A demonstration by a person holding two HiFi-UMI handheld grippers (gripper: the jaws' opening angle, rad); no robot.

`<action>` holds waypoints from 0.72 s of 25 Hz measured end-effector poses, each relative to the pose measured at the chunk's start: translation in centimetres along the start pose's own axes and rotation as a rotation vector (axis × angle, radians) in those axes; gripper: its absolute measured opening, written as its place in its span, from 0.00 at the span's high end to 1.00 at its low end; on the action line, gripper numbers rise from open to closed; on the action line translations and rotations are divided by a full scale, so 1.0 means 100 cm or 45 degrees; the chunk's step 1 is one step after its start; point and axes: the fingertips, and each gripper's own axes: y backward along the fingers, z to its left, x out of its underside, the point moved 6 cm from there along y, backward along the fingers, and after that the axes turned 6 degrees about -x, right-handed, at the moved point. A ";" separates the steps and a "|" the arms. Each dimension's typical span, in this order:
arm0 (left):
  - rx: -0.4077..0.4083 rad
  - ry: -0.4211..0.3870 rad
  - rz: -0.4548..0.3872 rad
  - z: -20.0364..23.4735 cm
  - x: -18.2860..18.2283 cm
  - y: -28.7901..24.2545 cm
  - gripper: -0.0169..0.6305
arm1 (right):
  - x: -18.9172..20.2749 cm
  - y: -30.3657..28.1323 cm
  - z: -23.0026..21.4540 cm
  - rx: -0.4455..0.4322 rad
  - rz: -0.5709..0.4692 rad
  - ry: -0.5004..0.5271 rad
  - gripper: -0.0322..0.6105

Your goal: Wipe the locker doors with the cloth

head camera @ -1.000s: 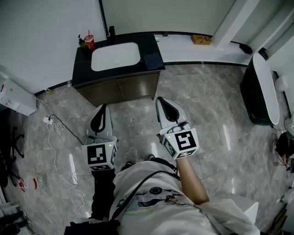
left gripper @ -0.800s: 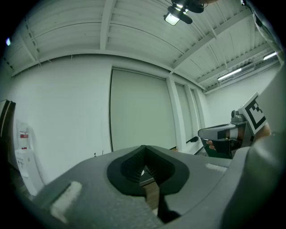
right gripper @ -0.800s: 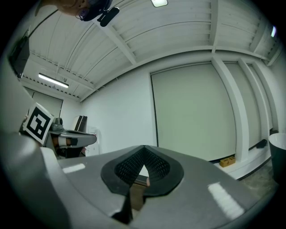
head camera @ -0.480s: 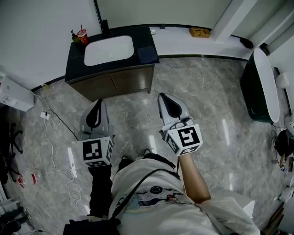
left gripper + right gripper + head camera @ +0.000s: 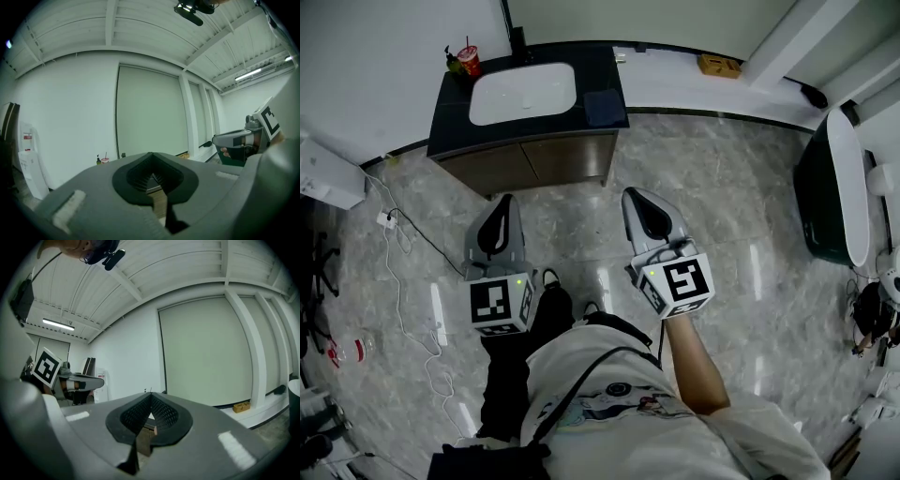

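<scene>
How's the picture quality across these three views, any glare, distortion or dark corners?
Head view: even light, sharp, with pale glare streaks on the marble floor and walls bowed by the wide lens. Left gripper view: strong fisheye, black corners, curved ceiling beams. Right gripper view: the same, with a bright strip light.

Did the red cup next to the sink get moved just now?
No. The red cup still stands at the back left corner of the dark counter, just left of the white sink, as before. Only the view itself shifted.
</scene>
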 end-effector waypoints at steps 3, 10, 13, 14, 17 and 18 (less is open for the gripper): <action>0.002 0.006 -0.005 0.017 0.003 -0.026 0.97 | 0.003 -0.027 -0.004 -0.003 0.003 0.004 0.95; 0.087 0.027 -0.021 0.053 0.001 -0.121 0.97 | 0.003 -0.101 -0.035 0.043 0.012 0.019 0.95; 0.137 0.018 -0.010 0.069 -0.002 -0.157 0.97 | 0.004 -0.137 -0.049 0.078 0.049 0.016 0.95; 0.148 0.016 -0.004 0.075 -0.003 -0.169 0.97 | 0.004 -0.149 -0.052 0.083 0.059 0.015 0.95; 0.163 0.019 0.020 0.089 -0.001 -0.201 0.97 | 0.005 -0.177 -0.060 0.081 0.069 0.003 0.95; 0.168 0.019 0.029 0.091 0.001 -0.208 0.97 | 0.009 -0.183 -0.063 0.078 0.078 -0.013 0.95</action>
